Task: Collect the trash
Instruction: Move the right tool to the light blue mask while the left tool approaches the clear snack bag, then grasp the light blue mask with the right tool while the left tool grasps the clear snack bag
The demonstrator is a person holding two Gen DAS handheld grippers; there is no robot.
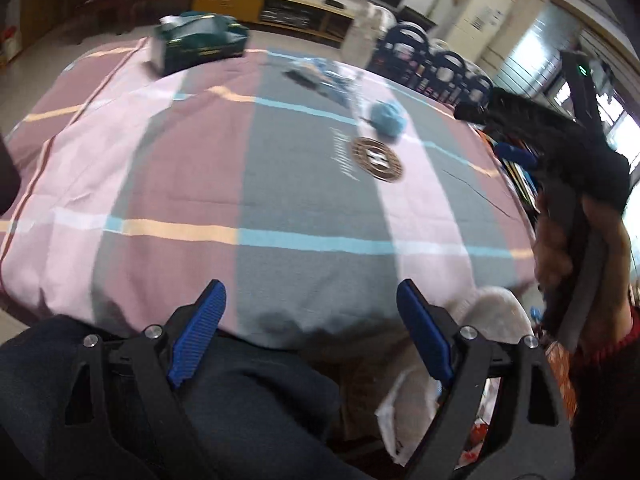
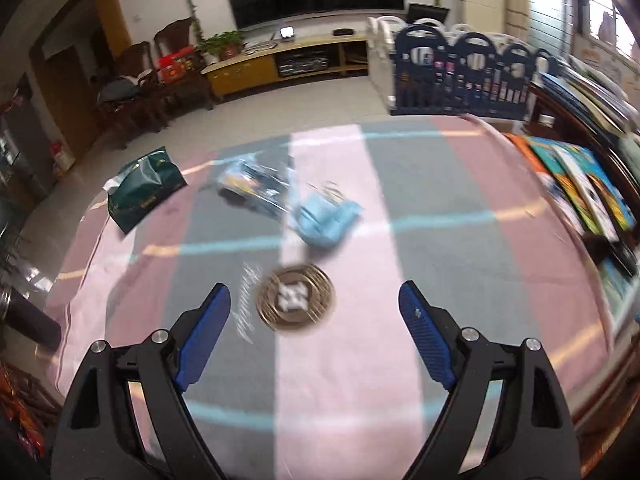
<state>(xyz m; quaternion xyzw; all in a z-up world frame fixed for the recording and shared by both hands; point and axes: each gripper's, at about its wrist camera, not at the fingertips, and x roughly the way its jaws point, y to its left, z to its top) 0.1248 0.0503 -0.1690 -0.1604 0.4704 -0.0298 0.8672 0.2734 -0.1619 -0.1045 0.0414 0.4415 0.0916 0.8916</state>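
Observation:
On the striped cloth of the table [image 1: 168, 184] lie a crumpled light-blue wad [image 1: 387, 117] [image 2: 326, 220] and a clear plastic wrapper with blue print [image 1: 320, 76] [image 2: 256, 188]. My left gripper [image 1: 312, 328] stands open over the table's near edge, nothing between its blue pads [image 1: 200, 332]. My right gripper [image 2: 314, 336] is open too, empty, above a round brown emblem [image 2: 295, 304] on the cloth, short of the blue wad. In the left wrist view the right gripper's black body [image 1: 576, 152] is at the far right, in a hand.
A dark green tissue pack [image 1: 200, 46] [image 2: 146, 190] sits at the table's far left. A white plastic bag [image 1: 424, 384] hangs below the near edge beside a person's dark trouser leg [image 1: 120, 400]. Picture books [image 2: 580, 188] lie along the right side. A blue playpen fence [image 2: 460, 76] stands behind.

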